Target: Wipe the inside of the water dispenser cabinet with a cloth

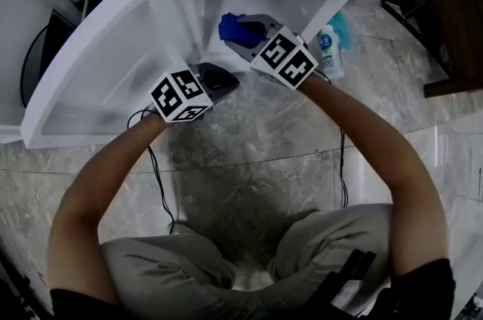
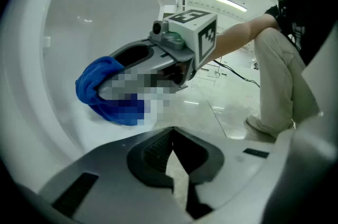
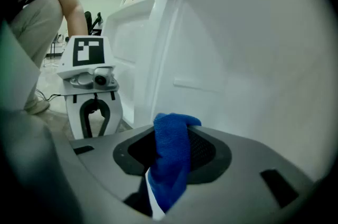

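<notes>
Under you is grey marble floor (image 1: pixel 249 152). Your right gripper (image 1: pixel 241 35) pinches the blue cloth (image 1: pixel 229 27) inside the white cabinet (image 1: pixel 192 5); your left gripper (image 1: pixel 225 81), closed and empty, is by the open door (image 1: pixel 90 77). A bottle (image 1: pixel 330 50) stands nearby.

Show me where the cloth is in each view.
Head view: cloth top centre, inside the cabinet, in the right gripper.
Left gripper view: centre left, at that gripper's tip.
Right gripper view: bottom centre, between the jaws.
Shared landmark: the white cabinet wall.
</notes>
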The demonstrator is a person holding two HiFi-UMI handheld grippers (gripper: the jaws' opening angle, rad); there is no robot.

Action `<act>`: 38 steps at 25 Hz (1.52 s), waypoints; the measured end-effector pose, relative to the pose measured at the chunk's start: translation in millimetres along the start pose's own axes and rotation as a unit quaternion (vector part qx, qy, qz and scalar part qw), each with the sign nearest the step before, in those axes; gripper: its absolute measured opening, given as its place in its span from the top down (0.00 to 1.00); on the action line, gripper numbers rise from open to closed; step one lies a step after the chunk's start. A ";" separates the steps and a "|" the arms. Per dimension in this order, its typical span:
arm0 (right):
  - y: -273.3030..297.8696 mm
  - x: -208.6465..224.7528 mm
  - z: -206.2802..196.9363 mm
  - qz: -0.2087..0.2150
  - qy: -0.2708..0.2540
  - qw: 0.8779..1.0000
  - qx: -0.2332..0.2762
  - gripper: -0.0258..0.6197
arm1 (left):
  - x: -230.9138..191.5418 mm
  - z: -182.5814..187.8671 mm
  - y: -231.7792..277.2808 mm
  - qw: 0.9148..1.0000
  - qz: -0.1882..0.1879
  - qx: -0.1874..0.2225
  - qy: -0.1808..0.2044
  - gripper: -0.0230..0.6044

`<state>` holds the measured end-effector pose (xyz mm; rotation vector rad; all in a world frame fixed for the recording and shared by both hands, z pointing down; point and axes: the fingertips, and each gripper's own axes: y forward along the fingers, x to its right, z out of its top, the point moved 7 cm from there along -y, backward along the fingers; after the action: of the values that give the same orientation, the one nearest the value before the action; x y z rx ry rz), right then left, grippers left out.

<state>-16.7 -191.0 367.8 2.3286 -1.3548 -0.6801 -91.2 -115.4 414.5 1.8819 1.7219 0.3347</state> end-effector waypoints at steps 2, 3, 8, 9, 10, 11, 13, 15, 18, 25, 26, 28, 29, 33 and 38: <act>12.4 7.6 -0.5 -0.004 0.000 1.000 -0.010 0.77 | 2.1 0.1 0.7 1.000 -0.004 0.002 0.000 0.95; 19.0 10.7 -0.8 -0.005 -0.001 1.000 -0.015 0.77 | 3.6 -0.3 0.5 1.000 -0.006 0.002 0.000 0.95; 57.0 19.5 -5.4 -0.012 -0.042 0.997 -0.057 0.77 | 12.6 -8.9 -8.8 1.000 -0.015 0.010 -0.016 0.95; 64.0 22.5 -5.8 -0.015 -0.051 0.996 -0.067 0.77 | 13.1 -12.9 -12.0 1.000 -0.014 0.010 -0.021 0.95; 70.2 26.3 -5.6 -0.019 -0.058 0.995 -0.076 0.77 | 12.8 -17.6 -15.7 1.000 -0.012 0.010 -0.026 0.95; 76.0 30.7 -5.5 -0.022 -0.063 0.994 -0.084 0.77 | 12.0 -22.8 -20.1 0.999 -0.010 0.009 -0.031 0.95; 86.0 40.2 -6.5 -0.026 -0.067 0.993 -0.096 0.77 | 9.8 -33.7 -29.7 0.999 -0.003 0.007 -0.045 0.95; 95.4 48.1 -8.8 -0.030 -0.075 0.991 -0.111 0.77 | 8.3 -44.0 -39.1 0.998 0.006 0.007 -0.061 0.95; 109.9 58.5 -11.0 -0.043 -0.088 0.986 -0.136 0.77 | 5.7 -51.4 -50.5 0.996 0.019 0.013 -0.083 0.95; 112.4 63.0 -12.3 -0.057 -0.073 0.985 -0.144 0.77 | 14.5 -44.6 -49.1 0.994 0.005 0.037 -0.100 0.95; 110.1 60.5 -11.8 -0.047 -0.077 0.986 -0.143 0.77 | 14.9 -43.4 -47.3 0.994 0.003 0.038 -0.100 0.95; 105.5 54.1 -10.5 -0.018 -0.098 0.985 -0.142 0.77 | 15.5 -39.6 -44.0 0.994 -0.002 0.044 -0.104 0.95; 103.8 50.3 -10.2 -0.004 -0.112 0.983 -0.143 0.77 | 16.5 -37.2 -42.1 0.993 -0.005 0.048 -0.105 0.95; 104.0 42.2 -9.7 0.013 -0.153 0.976 -0.154 0.77 | 22.2 -30.1 -35.9 0.993 -0.013 0.054 -0.103 0.95; 109.3 54.4 -11.7 0.005 -0.154 0.973 -0.171 0.77 | 31.4 -30.4 -39.7 0.992 -0.018 0.055 -0.108 0.95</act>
<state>-64.0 -289.9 423.0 2.0000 -1.2483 -1.2072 -136.0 -77.0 411.3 1.8854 1.6550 0.0196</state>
